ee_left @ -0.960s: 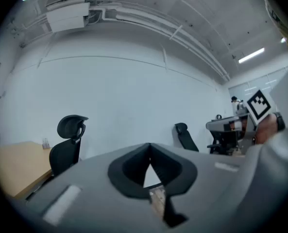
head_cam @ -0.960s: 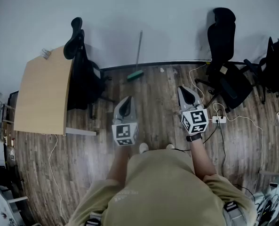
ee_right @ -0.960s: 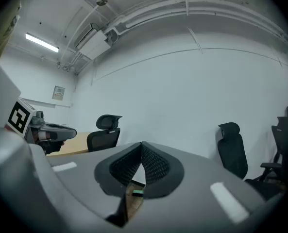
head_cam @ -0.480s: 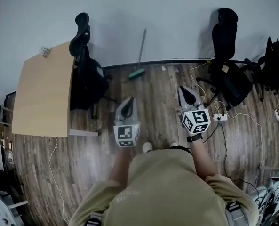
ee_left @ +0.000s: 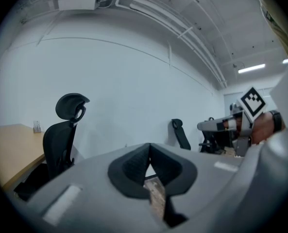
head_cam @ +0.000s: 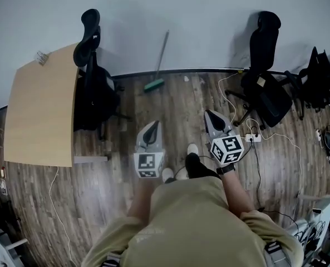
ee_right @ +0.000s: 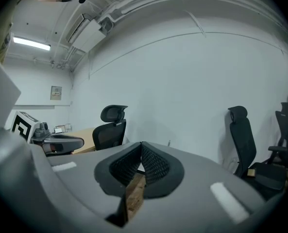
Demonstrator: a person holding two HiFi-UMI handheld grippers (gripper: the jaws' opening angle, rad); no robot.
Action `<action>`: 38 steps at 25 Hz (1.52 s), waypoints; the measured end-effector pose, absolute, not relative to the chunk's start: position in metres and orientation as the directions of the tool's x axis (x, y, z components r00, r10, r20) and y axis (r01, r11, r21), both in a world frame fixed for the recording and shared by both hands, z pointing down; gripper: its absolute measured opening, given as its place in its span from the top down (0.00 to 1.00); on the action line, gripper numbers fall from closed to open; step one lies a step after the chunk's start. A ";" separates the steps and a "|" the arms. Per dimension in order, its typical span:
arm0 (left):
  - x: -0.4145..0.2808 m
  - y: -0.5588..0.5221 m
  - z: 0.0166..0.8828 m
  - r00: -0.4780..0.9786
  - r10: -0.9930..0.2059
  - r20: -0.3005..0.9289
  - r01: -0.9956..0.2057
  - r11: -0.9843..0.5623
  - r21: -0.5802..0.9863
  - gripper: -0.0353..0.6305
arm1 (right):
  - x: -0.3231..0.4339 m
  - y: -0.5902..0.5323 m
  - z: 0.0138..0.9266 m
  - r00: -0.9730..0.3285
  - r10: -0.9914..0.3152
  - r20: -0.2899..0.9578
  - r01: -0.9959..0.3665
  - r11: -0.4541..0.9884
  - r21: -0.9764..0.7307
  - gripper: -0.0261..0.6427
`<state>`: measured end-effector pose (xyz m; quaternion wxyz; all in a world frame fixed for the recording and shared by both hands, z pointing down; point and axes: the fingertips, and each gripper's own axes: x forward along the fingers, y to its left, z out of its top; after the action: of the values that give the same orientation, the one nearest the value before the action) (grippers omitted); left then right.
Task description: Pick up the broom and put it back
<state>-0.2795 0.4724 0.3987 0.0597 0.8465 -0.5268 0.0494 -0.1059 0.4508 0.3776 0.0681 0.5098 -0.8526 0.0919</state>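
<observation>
The broom (head_cam: 158, 57) leans against the white wall, its green head (head_cam: 153, 85) resting on the wood floor at the skirting. My two grippers are held out level over the floor, well short of the broom. The left gripper (head_cam: 152, 125) is shut with nothing in it, and its tips meet in its own view (ee_left: 149, 147). To the right of the broom's line, the right gripper (head_cam: 210, 114) is also shut and empty (ee_right: 141, 144). Each gripper shows in the other's view: the right one (ee_left: 216, 125), the left one (ee_right: 61, 142).
A wooden desk (head_cam: 39, 110) stands at the left, with a black office chair (head_cam: 92, 88) beside it close to the broom. Another black chair (head_cam: 267, 88) is at the right, near a power strip (head_cam: 252, 138) with loose cables on the floor. The person's leg (head_cam: 193, 166) is stepping between the grippers.
The person has stepped forward, one leg now out between the grippers. Both grippers have stayed shut and come slightly nearer the broom.
</observation>
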 end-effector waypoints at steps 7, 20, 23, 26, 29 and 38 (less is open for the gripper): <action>-0.270 0.407 0.414 0.379 -0.902 0.206 -0.923 -0.383 0.024 0.94 | -0.106 0.367 0.395 -0.548 -0.814 0.194 -0.836 0.524 -0.163 0.95; -0.200 0.260 0.403 0.325 -0.916 0.236 -0.939 -0.342 -0.035 0.94 | -0.035 0.197 0.394 -0.586 -0.801 0.124 -0.792 0.534 -0.295 0.95; -0.193 0.256 0.431 0.331 -0.894 0.302 -0.936 -0.351 -0.012 0.94 | -0.041 0.182 0.417 -0.593 -0.787 0.167 -0.786 0.523 -0.329 0.95; -0.199 0.240 0.448 0.338 -0.877 0.341 -0.935 -0.356 0.010 0.94 | -0.057 0.167 0.435 -0.603 -0.774 0.196 -0.783 0.526 -0.332 0.95; -0.212 0.201 0.461 0.354 -0.873 0.335 -0.929 -0.369 0.022 0.94 | -0.072 0.135 0.451 -0.590 -0.776 0.223 -0.796 0.513 -0.323 0.95; -0.308 0.036 0.442 0.404 -0.882 0.244 -0.913 -0.406 0.046 0.94 | -0.172 -0.002 0.448 -0.583 -0.757 0.294 -0.812 0.531 -0.243 0.95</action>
<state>-0.3082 0.0356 0.4424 0.0864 0.8334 -0.5383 0.0906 -0.1723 -0.0025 0.4475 0.0764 0.4500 -0.8716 0.1788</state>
